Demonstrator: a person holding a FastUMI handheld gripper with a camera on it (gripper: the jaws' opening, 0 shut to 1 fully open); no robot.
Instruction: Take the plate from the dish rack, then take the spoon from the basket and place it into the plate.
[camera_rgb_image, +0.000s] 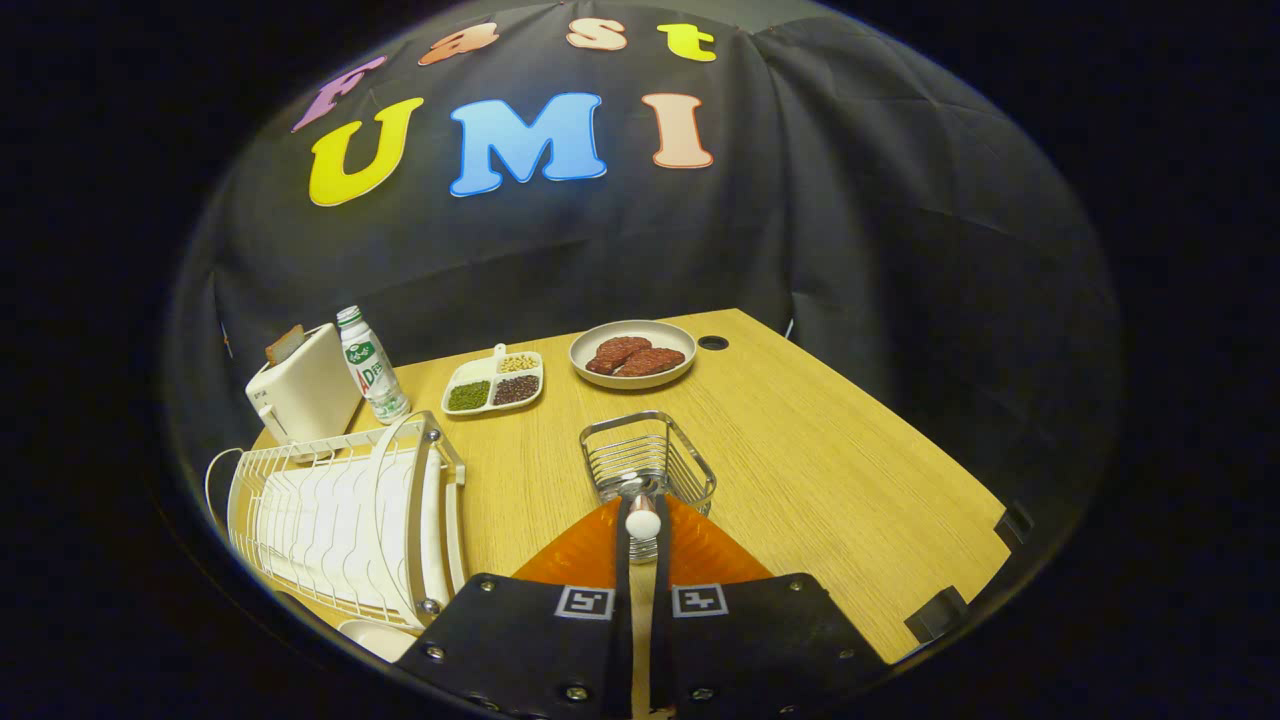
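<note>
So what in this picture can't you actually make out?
- Spoon, gripper view: only its white handle end shows between the closed orange fingers; its bowl is hidden.
- Wire basket: its near side sits behind the fingertips.
- White dish beside the dish rack: cut off by the gripper body.

Wooden table (850, 470), seemingly dim black-draped booth

Wooden table (800, 450): dish rack (340, 520), toaster (305, 385), bottle (372, 365) along left edge; divided tray (494, 383), plate of meat (632, 354) near far edge; wire basket (647, 458) mid-table.
</note>
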